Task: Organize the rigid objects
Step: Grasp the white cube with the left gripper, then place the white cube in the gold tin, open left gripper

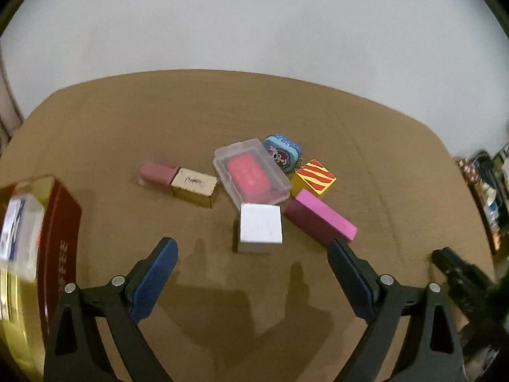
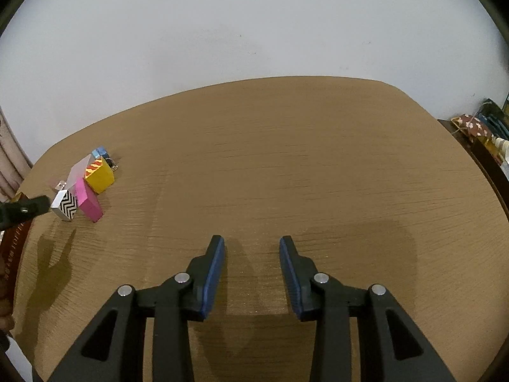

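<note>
In the left wrist view a cluster of small rigid objects lies mid-table: a white cube [image 1: 261, 227], a magenta bar [image 1: 319, 219], a clear case with a red insert [image 1: 251, 172], a yellow-and-red striped cube [image 1: 313, 178], a blue cartoon tin [image 1: 281, 152], a gold box [image 1: 195, 186] and a pink block [image 1: 157, 173]. My left gripper [image 1: 253, 250] is open just in front of the white cube, empty. My right gripper [image 2: 253, 243] is open and empty over bare table; the cluster lies far to its left, with the cube's zigzag side [image 2: 66, 208] showing.
A red-and-gold tin box [image 1: 38, 248] stands at the left edge, close to my left gripper. The wooden table [image 2: 302, 165] ends at a white wall behind. Cluttered shelves [image 2: 486, 130] stand off the right side. The other gripper's tip [image 2: 28, 208] shows in the right wrist view.
</note>
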Available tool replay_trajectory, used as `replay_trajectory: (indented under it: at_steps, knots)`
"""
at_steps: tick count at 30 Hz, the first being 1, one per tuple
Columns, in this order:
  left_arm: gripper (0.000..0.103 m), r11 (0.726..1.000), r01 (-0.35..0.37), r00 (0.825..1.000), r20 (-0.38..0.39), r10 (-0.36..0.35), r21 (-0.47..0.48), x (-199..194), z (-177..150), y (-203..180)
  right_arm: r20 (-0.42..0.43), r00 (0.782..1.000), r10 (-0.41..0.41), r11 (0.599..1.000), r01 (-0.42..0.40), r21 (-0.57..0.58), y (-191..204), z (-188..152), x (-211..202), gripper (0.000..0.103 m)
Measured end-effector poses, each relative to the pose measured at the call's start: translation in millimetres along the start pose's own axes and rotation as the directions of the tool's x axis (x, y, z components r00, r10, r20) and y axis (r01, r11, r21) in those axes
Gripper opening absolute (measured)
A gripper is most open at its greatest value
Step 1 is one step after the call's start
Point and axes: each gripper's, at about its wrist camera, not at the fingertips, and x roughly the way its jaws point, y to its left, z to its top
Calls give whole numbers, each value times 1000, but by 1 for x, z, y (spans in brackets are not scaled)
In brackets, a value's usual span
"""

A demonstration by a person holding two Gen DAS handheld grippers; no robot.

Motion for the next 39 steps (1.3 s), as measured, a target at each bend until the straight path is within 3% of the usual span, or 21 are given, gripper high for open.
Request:
replay_trajectory:
  at_steps: [3, 11, 13, 15, 17, 22, 26, 29, 31, 33, 37, 39]
  knots:
    - [69, 999, -9, 1000, -14, 9, 36, 10, 1, -4, 1, 1000, 16, 1000, -16, 7, -4, -1, -3, 37]
    - [69, 999, 10, 998, -59, -8, 31, 31, 9, -3, 2, 999, 44, 999, -44, 14, -1, -1, 0, 37]
    - [64, 1000, 3, 998, -58, -2, 31, 32, 10, 0, 3, 999, 48, 999, -48, 18, -1, -1, 0, 37]
    - [37, 999, 4, 997, -77, -1, 32, 40, 15, -2, 4, 999, 53, 998, -54, 25, -2, -1, 0, 37]
    - [26, 997, -47, 997, -61, 50, 56, 38, 14, -5, 7, 999, 53, 998, -53, 33, -3, -1, 1, 37]
    - [26, 1000, -21, 996, -86, 22, 13, 17, 2, -8, 7, 998, 58, 997, -59, 43, -4, -1, 1, 37]
    - [26, 1000, 6, 998, -62, -7, -13, -38, -17, 0, 6, 998, 64, 997, -64, 45, -5, 0, 1, 37]
    - [26, 997, -25, 999, -30, 23, -79, -91, -27, 37, 3, 998, 62, 997, -62, 43, -5, 0, 2, 37]
    - [26, 993, -53, 998, -35, 50, -102, -104, -27, 67, 2, 998, 58, 997, -58, 41, -4, 0, 2, 37]
    - [26, 983, -136, 990, -53, 131, -120, -122, -38, 106, 1, 998, 56, 998, -56, 39, -4, 0, 3, 37]
    - [26, 961, -232, 969, -124, 215, -147, -118, -53, 172, -4, 999, 47, 998, -47, 29, -3, 2, 4, 37]
    - [26, 958, -234, 966, -153, 210, -163, -116, -63, 193, -6, 999, 42, 999, -42, 25, -2, 2, 4, 37]
